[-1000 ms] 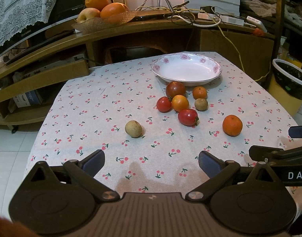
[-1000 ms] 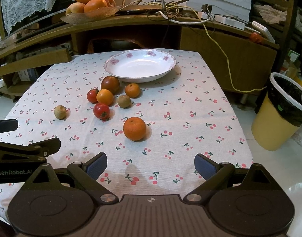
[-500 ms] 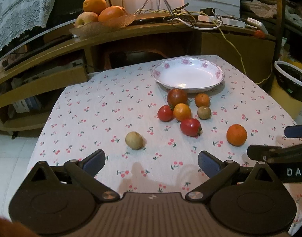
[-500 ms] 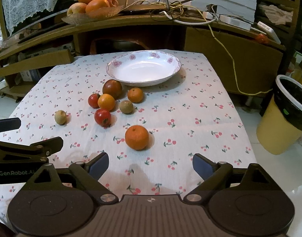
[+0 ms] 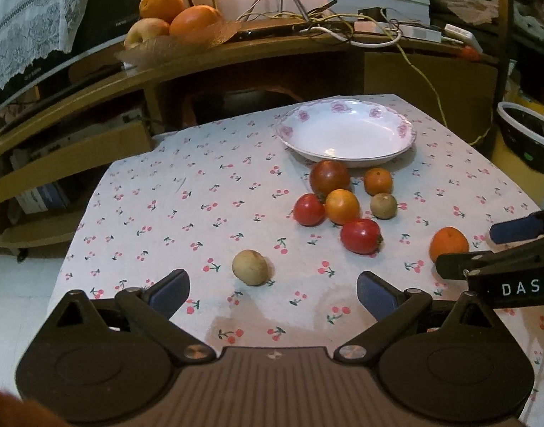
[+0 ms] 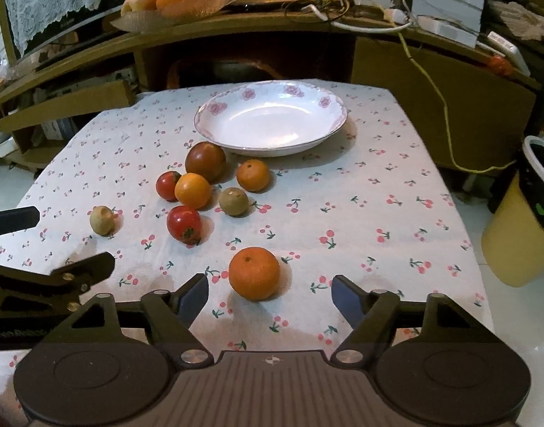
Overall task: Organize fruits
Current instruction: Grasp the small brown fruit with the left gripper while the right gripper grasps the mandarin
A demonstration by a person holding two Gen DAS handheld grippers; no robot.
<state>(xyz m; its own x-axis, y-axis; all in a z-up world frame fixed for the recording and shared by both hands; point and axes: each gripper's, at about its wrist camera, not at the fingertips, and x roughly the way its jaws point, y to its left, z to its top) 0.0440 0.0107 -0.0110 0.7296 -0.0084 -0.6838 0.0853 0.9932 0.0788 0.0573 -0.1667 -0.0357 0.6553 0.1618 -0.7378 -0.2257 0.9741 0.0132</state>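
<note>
White "DAS" lettering marks the right tool [image 5: 492,245].

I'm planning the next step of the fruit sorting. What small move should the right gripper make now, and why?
Probably ease the right gripper forward and down around the large orange. Its jaws are open, the orange sits just ahead between the fingertips, apart from the other fruit, and the white bowl holds nothing yet.

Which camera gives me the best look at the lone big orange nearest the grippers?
Right wrist: the orange sits whole, central, just ahead of the open fingers. Left wrist shows it at the right edge, partly hidden behind the right gripper.
</note>
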